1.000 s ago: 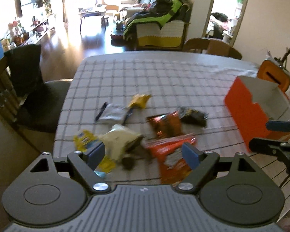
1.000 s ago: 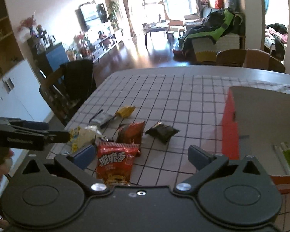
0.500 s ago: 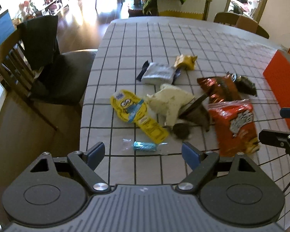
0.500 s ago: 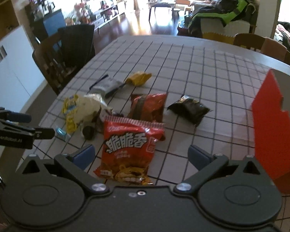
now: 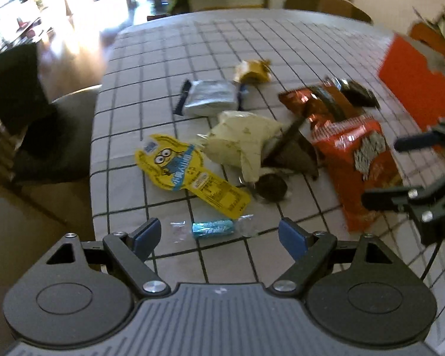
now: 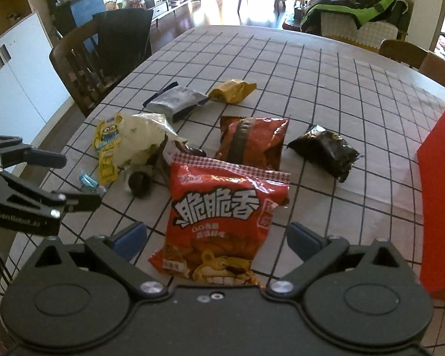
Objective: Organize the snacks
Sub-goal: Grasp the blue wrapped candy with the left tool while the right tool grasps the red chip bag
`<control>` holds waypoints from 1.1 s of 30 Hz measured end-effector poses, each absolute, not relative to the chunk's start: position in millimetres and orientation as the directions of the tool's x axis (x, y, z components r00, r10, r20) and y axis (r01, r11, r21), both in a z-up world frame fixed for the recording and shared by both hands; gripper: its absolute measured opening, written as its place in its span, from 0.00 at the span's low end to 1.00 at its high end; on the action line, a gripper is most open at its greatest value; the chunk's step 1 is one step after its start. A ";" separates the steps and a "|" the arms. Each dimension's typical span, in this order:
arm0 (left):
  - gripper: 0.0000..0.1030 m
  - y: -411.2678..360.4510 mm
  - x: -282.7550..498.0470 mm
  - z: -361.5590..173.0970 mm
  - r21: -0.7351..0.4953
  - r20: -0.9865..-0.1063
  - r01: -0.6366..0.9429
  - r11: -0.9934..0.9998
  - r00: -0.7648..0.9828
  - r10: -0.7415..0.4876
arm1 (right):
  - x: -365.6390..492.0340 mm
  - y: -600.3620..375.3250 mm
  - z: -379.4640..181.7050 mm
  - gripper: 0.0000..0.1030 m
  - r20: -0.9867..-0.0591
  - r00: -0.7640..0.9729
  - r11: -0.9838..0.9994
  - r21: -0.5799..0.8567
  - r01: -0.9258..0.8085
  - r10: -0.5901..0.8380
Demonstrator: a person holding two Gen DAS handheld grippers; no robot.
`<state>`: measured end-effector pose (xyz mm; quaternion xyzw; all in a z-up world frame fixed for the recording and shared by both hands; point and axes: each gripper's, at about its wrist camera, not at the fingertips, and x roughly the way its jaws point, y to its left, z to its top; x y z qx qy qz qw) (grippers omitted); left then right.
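Observation:
Several snack packs lie on the checked tablecloth (image 5: 163,59). My left gripper (image 5: 219,235) is open, with a small blue candy (image 5: 213,227) between its fingers. Beyond lie a yellow minion pack (image 5: 190,178), a cream bag (image 5: 243,142) and a silver pack (image 5: 212,96). My right gripper (image 6: 218,238) is open around the lower end of a large red chip bag (image 6: 222,222). A dark red bag (image 6: 252,142), a black pack (image 6: 326,151) and a yellow pack (image 6: 233,90) lie farther off. The orange box (image 6: 439,195) stands at the right.
A dark round snack (image 6: 139,182) lies by the cream bag. A wooden chair with a black cloth (image 6: 103,56) stands at the table's left edge. More chairs (image 6: 418,59) stand at the far side. The table's near-left edge (image 5: 93,178) drops to the floor.
Both grippers have moved lower and closer to the snacks. The left now frames the blue candy; the right now frames the large red chip bag. Both stay open.

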<state>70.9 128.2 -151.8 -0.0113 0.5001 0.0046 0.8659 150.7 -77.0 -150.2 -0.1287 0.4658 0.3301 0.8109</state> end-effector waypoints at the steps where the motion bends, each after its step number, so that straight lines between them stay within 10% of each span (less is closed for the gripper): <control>1: 0.83 127.9 72.3 -152.7 -0.009 -0.869 0.013 1.000 0.494 -0.014 | 150.9 -75.9 -150.9 0.97 -0.842 0.346 0.747 0.097 -0.658 0.415; 14: 0.57 125.9 90.7 -163.3 0.006 -0.900 0.288 0.958 0.418 -0.120 | 157.6 -69.5 -160.1 0.88 -0.857 0.310 0.736 0.112 -0.667 0.411; 21: 0.51 127.4 87.1 -162.5 -0.010 -0.905 0.266 0.964 0.407 -0.122 | 157.7 -67.8 -162.3 0.86 -0.859 0.314 0.737 0.103 -0.668 0.404; 33: 0.12 118.3 72.8 -158.2 0.001 -0.906 0.118 0.993 0.421 -0.049 | 155.5 -75.3 -161.2 0.73 -0.847 0.336 0.749 0.106 -0.654 0.412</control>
